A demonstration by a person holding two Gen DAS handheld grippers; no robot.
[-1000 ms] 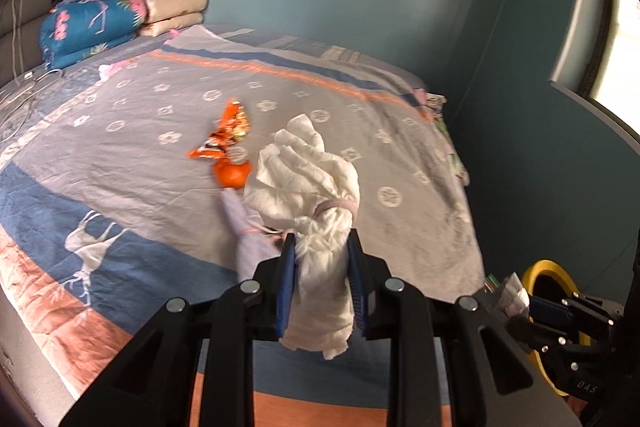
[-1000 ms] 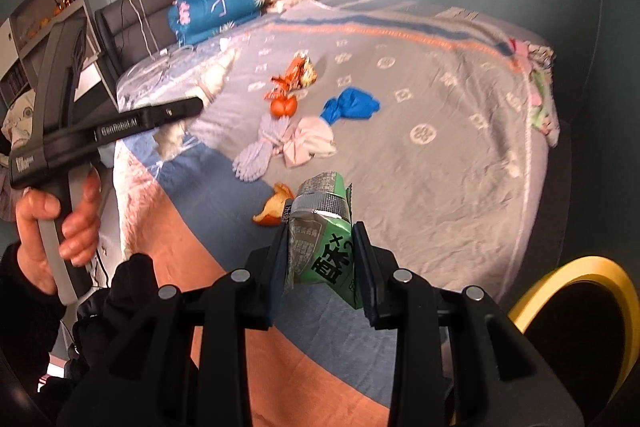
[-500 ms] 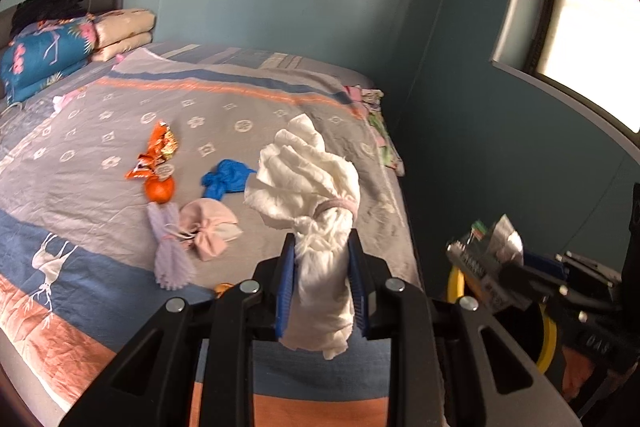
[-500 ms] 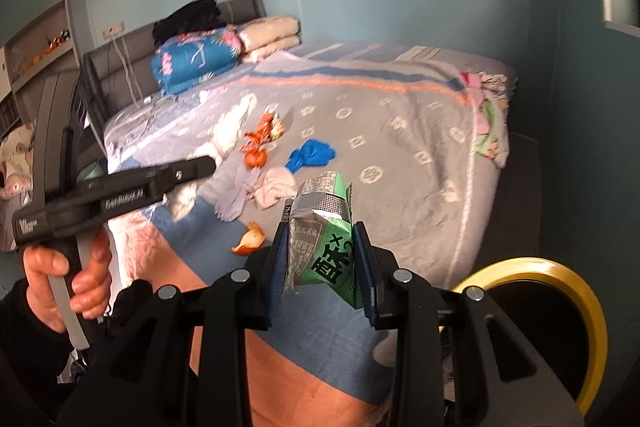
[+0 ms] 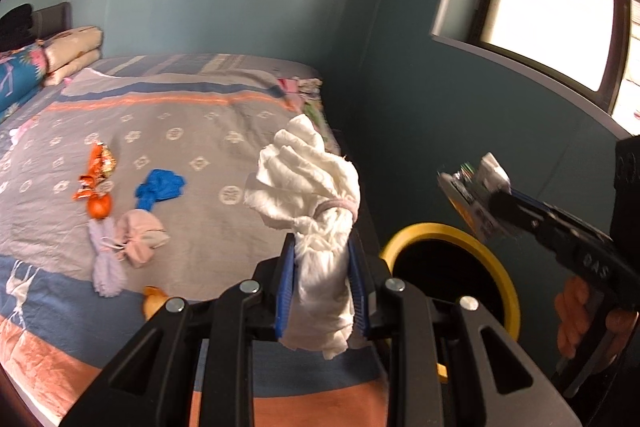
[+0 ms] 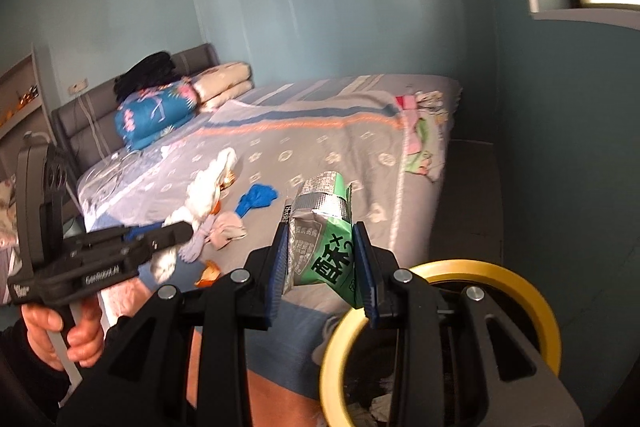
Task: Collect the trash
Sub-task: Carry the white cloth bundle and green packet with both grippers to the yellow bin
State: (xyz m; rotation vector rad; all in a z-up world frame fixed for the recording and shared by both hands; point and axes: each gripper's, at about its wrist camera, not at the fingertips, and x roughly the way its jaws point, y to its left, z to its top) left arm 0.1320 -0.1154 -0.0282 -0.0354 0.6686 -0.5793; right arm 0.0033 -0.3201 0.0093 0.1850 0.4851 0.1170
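Left claw point(image 5: 320, 283): clenched on the lower half of a white cloth bundle point(image 5: 310, 195), blue pads pressing it from both sides. The grip sits below the pink band that ties the bundle, so the loose upper folds stand free above the pads and the tail hangs under them; a hold at the waist of a soft item probably keeps it from sliding out in transit.

Right claw point(image 6: 320, 267): clenched on a green and silver carton point(image 6: 322, 227), held upright by its flat side faces, the crushed foil top above the pads. Flat faces give the pads a stable seat.

Yellow-rimmed bin point(image 6: 532, 291): on the floor at the foot of the bed point(image 5: 200, 131), just beside its corner. The right claw hovers at the near rim, with some pale scraps visible inside the opening; the left claw is near the bin but more over the bed edge. Both items appear to be carried toward it for dropping, the carton being closer.

Remaining on the bedspread: an orange wrapper point(image 5: 96, 171), an orange fruit point(image 5: 99, 206), a blue glove point(image 5: 160, 187), a pink pouch point(image 5: 140, 237) touching a lilac cloth point(image 5: 105, 267), and a peel scrap point(image 5: 154, 303) near the left claw. These lie well apart from the bin and are judged still to be collected.
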